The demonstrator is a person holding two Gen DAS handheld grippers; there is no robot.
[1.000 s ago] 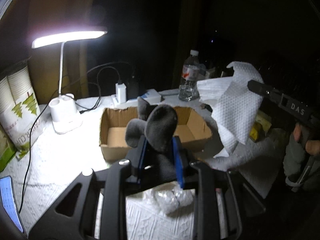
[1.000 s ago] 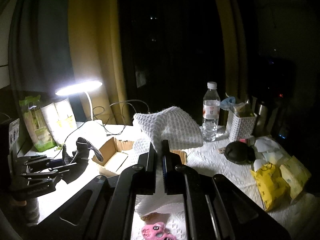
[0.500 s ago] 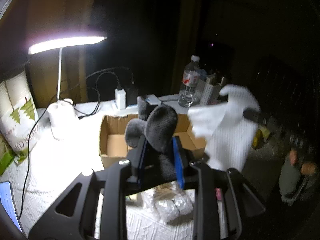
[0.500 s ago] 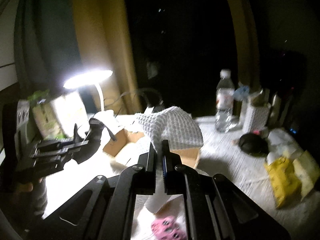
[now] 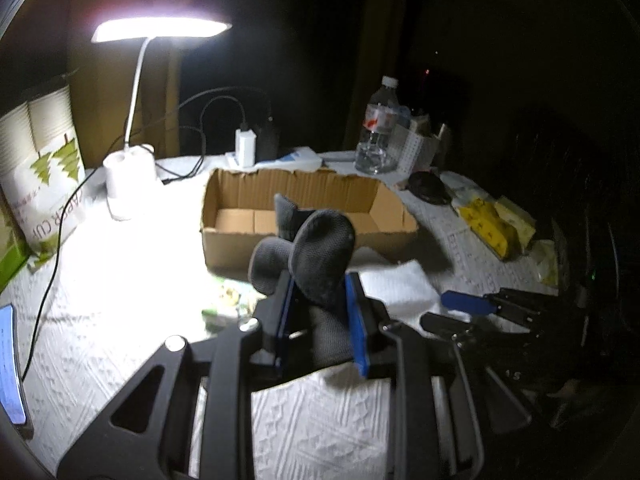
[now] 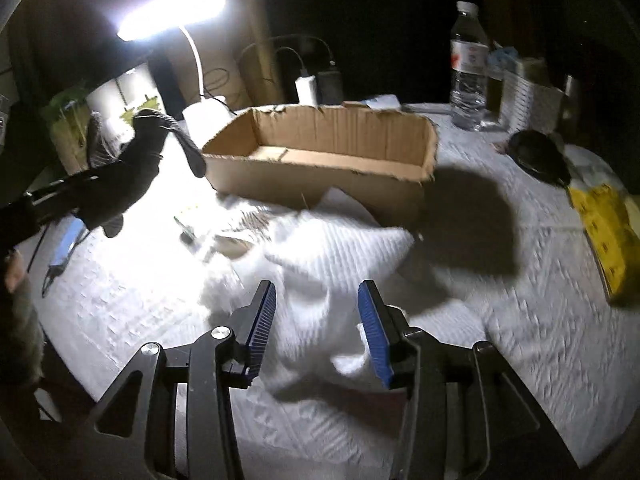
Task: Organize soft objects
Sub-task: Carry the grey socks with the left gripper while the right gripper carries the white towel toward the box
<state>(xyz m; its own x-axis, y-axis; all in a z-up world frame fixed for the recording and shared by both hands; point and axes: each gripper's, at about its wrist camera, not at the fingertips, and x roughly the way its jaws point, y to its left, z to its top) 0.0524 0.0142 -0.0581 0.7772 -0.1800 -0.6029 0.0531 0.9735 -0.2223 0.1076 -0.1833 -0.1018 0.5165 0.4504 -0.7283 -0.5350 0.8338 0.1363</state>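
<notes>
My left gripper (image 5: 318,300) is shut on a dark grey sock (image 5: 316,256) and holds it above the table, in front of the open cardboard box (image 5: 308,196). In the right wrist view the same sock (image 6: 136,160) hangs at the left. My right gripper (image 6: 318,308) is open, its blue pads either side of a white waffle cloth (image 6: 324,252) lying crumpled on the table in front of the box (image 6: 328,152). In the left wrist view the cloth (image 5: 396,284) lies flat beside the right gripper (image 5: 472,304).
A lit desk lamp (image 5: 132,172) stands back left, with a paper-cup bag (image 5: 40,184) beside it. A water bottle (image 6: 468,68), a white basket (image 6: 532,96), a black pouch (image 6: 540,156) and yellow packets (image 6: 604,220) are at the right. A phone (image 5: 10,360) lies at left.
My right gripper came down in front of the box, opened and let go of the white cloth, which now lies on the table. My left gripper still holds the sock.
</notes>
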